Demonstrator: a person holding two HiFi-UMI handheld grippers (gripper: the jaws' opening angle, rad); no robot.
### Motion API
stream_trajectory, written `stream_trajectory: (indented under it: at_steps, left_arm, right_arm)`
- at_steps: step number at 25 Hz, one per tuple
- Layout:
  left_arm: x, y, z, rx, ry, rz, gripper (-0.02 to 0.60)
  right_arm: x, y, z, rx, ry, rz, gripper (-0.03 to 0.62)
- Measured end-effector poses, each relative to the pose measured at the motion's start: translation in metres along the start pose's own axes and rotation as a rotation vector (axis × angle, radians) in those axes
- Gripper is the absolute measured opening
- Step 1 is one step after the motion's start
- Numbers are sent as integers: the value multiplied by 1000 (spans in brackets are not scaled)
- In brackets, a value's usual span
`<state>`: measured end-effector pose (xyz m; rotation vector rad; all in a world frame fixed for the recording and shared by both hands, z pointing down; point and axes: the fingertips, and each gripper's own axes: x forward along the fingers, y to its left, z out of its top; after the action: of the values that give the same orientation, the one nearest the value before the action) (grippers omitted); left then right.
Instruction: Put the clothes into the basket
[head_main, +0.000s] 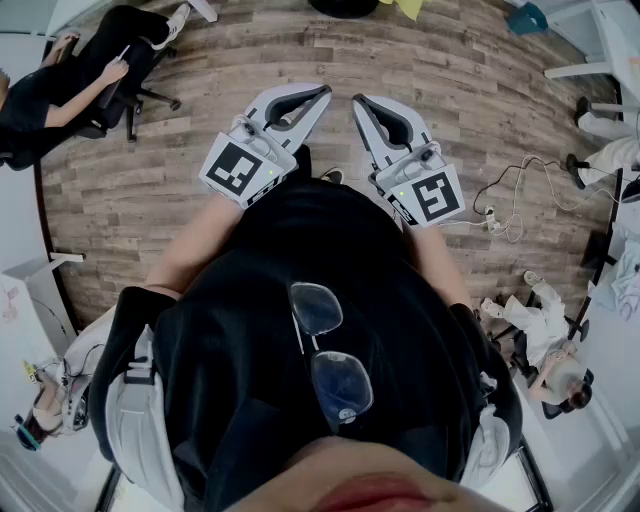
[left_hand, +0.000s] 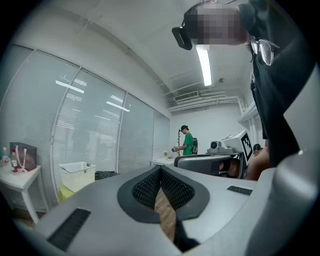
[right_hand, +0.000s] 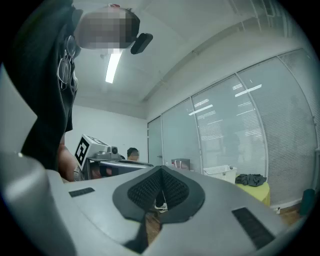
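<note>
Your dark shirt (head_main: 300, 250), with glasses (head_main: 330, 350) hung on it, fills the near part of the head view, and you hold both tools up just in front of it. The left gripper (head_main: 318, 96) has its jaws together on nothing, and so does the right gripper (head_main: 360, 104). Nothing of the task looks done yet: the dark clothes (right_hand: 251, 179) lie in a heap on a yellow table (right_hand: 260, 194) just beside the white basket (right_hand: 220, 172), not in it. That heap is far across the room, well apart from both grippers, so approaching, picking up and dropping in all remain.
</note>
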<state>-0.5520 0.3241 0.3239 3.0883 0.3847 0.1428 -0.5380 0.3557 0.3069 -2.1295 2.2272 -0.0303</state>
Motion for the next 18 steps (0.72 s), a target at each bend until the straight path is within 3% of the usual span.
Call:
stream_trajectory:
  at_steps: [18]
  left_arm:
    - [24, 15, -4, 5, 29, -17, 11]
  right_arm:
    - [0, -38, -4, 42, 32, -54, 25]
